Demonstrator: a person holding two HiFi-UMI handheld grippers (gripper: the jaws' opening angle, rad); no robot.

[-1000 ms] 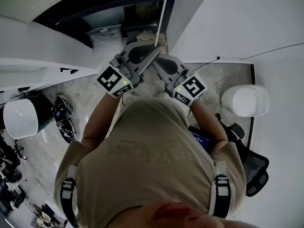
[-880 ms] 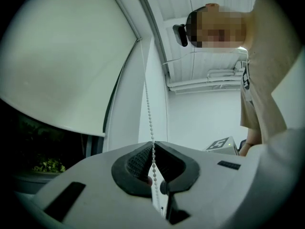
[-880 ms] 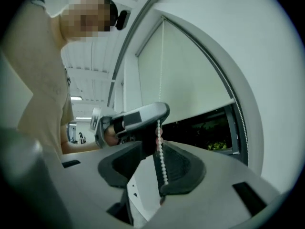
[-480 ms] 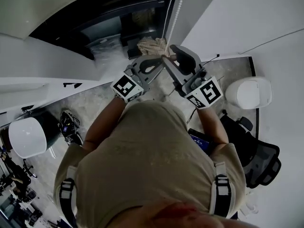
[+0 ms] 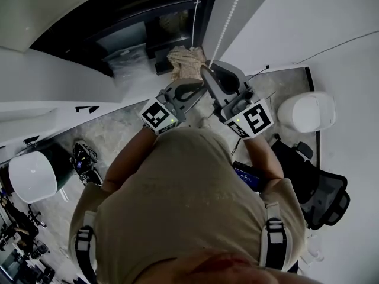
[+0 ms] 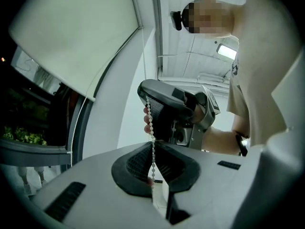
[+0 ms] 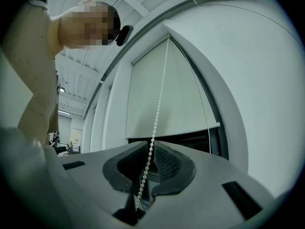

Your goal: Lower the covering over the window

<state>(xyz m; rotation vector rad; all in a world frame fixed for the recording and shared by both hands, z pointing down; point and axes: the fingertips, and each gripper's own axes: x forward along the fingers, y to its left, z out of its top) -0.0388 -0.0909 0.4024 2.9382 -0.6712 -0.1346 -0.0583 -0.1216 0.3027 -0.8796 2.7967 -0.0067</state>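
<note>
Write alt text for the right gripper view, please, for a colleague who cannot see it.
The right tongs, their jaws just closing with a slim gap remaining, straddle a white bead chain that rises in front of a pale roller blind, lowered partway over a dark window.

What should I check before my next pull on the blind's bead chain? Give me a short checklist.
1. Hold of the left gripper on the bead chain: ok, jaws shut on it.
2. Chain between the jaws of the right gripper, which have just been closing: ok.
3. Firm grip by the right gripper: cannot tell.
4. Chain straight and untangled above the right gripper: ok.
5. The blind fully down: not ok; dark window shows below its bottom edge.
</note>
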